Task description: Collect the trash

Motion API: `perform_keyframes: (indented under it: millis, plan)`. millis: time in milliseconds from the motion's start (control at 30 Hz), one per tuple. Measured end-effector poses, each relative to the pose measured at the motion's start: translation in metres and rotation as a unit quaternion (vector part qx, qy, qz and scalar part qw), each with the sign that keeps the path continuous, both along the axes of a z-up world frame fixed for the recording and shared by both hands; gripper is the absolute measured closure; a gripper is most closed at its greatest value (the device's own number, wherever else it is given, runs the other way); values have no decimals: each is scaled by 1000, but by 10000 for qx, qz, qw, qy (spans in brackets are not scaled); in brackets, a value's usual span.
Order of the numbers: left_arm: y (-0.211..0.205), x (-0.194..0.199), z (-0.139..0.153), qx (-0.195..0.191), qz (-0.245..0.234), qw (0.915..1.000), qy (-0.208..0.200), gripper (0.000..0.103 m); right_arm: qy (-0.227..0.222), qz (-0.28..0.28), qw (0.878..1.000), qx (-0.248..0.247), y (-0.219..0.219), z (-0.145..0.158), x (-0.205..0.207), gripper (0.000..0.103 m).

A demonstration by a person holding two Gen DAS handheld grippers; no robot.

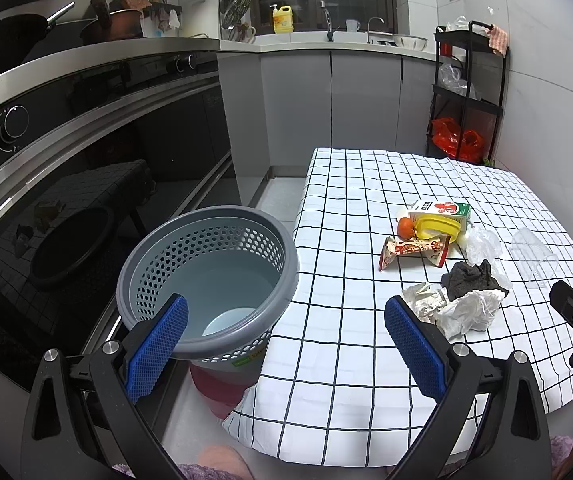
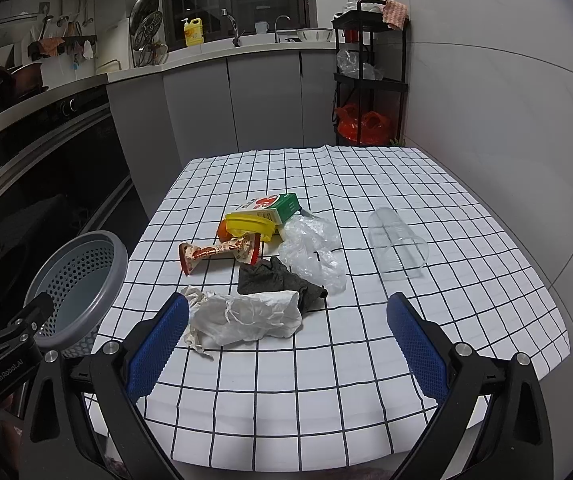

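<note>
Trash lies on a table with a white checked cloth (image 2: 346,360): crumpled white paper (image 2: 246,316) (image 1: 466,312), a dark rag (image 2: 274,278) (image 1: 472,278), clear plastic film (image 2: 310,248), a red-patterned wrapper (image 2: 218,252) (image 1: 410,250), a yellow lid (image 2: 248,224), a small carton (image 2: 274,206) (image 1: 442,210), an orange (image 1: 404,227) and a clear cup on its side (image 2: 396,246). A grey perforated bin (image 1: 210,276) (image 2: 78,284) stands left of the table. My left gripper (image 1: 286,340) hovers open over the bin's near edge. My right gripper (image 2: 286,340) is open just short of the paper, holding nothing.
A dark oven front (image 1: 66,184) runs along the left. Grey cabinets and a counter with a sink and a yellow bottle (image 1: 282,19) stand behind. A black shelf rack with red bags (image 2: 366,80) fills the back right corner, next to the wall.
</note>
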State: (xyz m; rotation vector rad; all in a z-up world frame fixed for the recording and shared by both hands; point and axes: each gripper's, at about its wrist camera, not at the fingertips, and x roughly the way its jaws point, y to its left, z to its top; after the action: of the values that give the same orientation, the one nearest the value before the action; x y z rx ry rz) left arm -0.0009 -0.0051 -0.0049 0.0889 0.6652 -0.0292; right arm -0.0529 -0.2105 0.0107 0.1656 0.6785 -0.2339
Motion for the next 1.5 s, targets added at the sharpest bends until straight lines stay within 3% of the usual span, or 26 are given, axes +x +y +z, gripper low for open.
perform_keyframes:
  millis: [1500]
  plan:
    - [3, -1, 3, 10, -2, 10000, 7, 6, -4, 7, 10000, 25, 1, 1, -1, 8]
